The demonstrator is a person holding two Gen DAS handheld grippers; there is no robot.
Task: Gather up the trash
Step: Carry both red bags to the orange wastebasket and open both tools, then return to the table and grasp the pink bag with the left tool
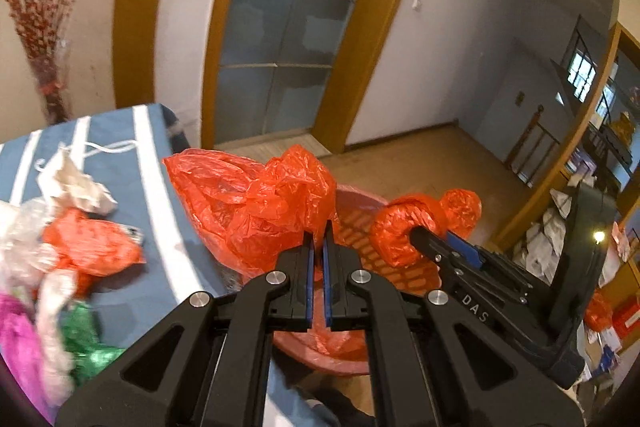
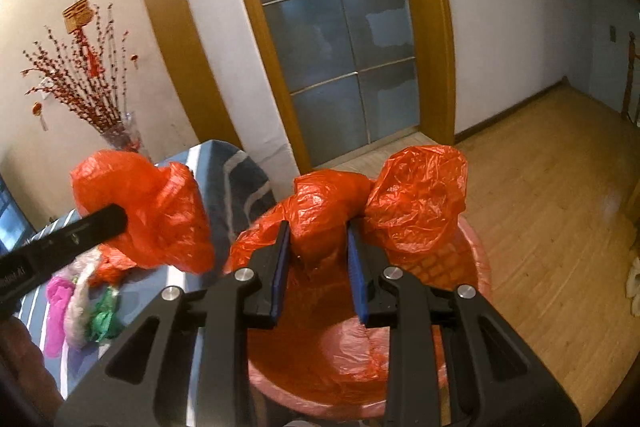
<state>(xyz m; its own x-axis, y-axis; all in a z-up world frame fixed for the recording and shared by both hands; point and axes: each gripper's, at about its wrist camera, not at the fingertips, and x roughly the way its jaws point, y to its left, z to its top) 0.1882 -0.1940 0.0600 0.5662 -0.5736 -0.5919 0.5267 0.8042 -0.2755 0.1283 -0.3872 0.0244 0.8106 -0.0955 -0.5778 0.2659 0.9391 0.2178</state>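
From the left wrist: grips a fold of the red bag point(image 1: 248, 203) with the left tool point(image 1: 317, 239), blue pads point(image 1: 309, 267) pressed almost together on the thin film. Finds the bag puffed up just off the right edge of the desk point(image 1: 160, 195), over the pink bin point(image 1: 356, 195) standing on the floor beside that edge. Catches the right tool point(image 1: 420, 231) coming in from the right, tips buried in another bunched part of the same bag, clamped on it. Leaves loose trash on the striped desk cloth toward the left edge: crumpled white paper point(image 1: 76, 187), a red wad point(image 1: 92, 247), green foil point(image 1: 88, 351) and a magenta scrap point(image 1: 16, 339), all close together and blurred. Faces a glass door point(image 1: 280, 39) in a wooden frame beyond the desk. From the right wrist: holds the right tool point(image 2: 318, 227) with pads point(image 2: 282, 267) set apart around a thick twist of the bag point(image 2: 420, 195), squeezing it from both sides. Looks down into the bin point(image 2: 472, 255), lined with the bag, latticed wall showing through the film on the right. Sees the left tool point(image 2: 120, 219) reaching in from the left, tip sunk in a raised red bunch above the near corner of the desk point(image 2: 236, 179). Picks out the magenta scrap point(image 2: 56, 307) and green foil point(image 2: 106, 315) lower left on the desk, a vase of red branches point(image 2: 120, 135) behind its far edge, the glass door point(image 2: 332, 47) ahead and wooden floor point(image 2: 560, 207) to the right.
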